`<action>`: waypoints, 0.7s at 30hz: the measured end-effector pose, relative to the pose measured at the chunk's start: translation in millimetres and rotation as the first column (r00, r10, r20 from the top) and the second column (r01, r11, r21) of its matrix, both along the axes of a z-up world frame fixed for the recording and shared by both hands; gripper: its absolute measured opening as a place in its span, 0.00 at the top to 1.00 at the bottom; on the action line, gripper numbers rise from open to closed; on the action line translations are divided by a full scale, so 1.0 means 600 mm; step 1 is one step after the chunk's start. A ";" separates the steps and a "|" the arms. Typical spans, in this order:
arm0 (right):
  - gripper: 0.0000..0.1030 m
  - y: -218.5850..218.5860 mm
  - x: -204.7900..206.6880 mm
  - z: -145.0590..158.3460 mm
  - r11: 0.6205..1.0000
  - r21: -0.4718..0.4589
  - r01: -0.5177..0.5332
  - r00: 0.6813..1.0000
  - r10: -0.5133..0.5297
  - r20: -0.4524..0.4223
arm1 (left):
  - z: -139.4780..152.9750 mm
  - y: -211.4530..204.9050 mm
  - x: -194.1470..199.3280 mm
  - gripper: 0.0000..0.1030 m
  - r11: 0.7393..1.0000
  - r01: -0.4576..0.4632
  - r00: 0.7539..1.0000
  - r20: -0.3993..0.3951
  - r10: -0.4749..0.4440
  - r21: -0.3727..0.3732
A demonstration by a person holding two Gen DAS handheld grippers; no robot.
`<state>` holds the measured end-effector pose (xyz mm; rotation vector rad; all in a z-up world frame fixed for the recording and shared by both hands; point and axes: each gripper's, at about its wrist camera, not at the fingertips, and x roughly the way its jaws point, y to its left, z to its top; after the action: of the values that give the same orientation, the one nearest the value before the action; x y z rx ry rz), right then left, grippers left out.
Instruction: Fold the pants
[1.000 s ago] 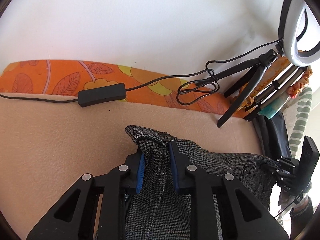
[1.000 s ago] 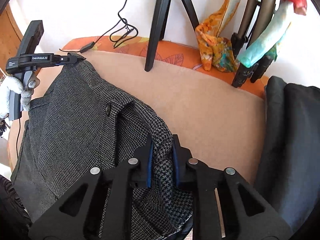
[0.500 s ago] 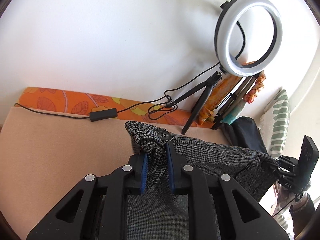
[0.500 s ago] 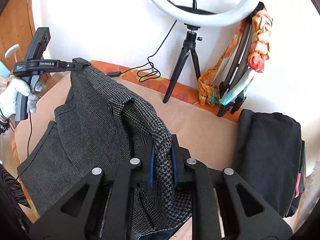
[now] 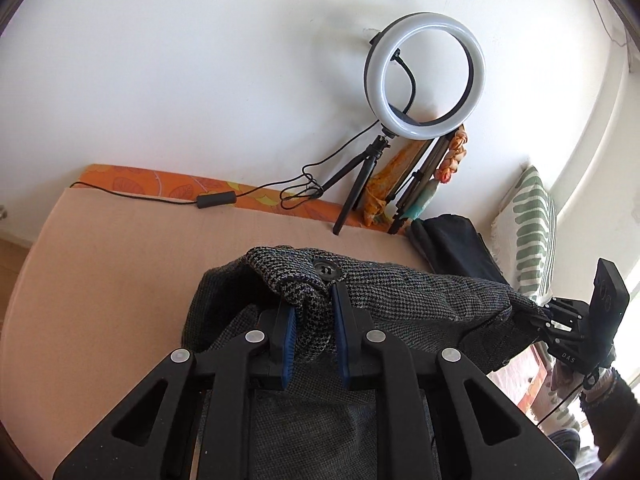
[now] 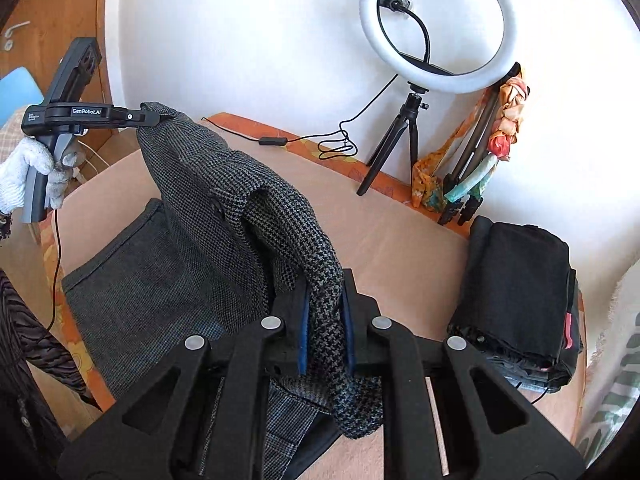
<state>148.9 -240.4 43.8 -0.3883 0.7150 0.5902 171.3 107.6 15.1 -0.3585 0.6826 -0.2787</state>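
Gripping pants point(image 6: 224, 216) | left claw point(image 5: 312, 322), right claw point(image 6: 326, 328) clamped (2) | label "GenRobot.AI"

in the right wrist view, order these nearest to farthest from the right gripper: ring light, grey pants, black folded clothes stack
1. grey pants: clamped between the right gripper fingers, hanging left toward the left gripper.
2. black folded clothes stack: on the bed at the right.
3. ring light: on its tripod at the far edge, by the wall.

Both grippers: black plastic frames w/ triangular cutouts, silver screws behind blue-lined fingers point(image 5: 287, 332). Left gripper point(image 6: 154, 114) has white "GenRobot.AI" lettering; white knit glove point(image 6: 24, 170) on hand; thin black cable below.
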 end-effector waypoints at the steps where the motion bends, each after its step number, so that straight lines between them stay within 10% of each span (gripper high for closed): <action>1: 0.87 0.000 -0.011 -0.001 1.000 -0.003 -0.004 1.000 0.004 0.005 | -0.003 -0.002 -0.016 0.86 1.000 0.001 1.000 0.000 -0.001 0.001; 21: 0.87 0.001 -0.202 -0.120 0.989 -0.133 -0.064 0.993 0.076 0.085 | -0.143 -0.014 -0.221 0.70 0.997 0.065 0.976 -0.207 -0.072 -0.038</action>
<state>27.5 -239.6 -28.4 -0.5594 0.6566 0.5903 38.5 99.3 -70.6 -0.3983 0.8991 -0.3202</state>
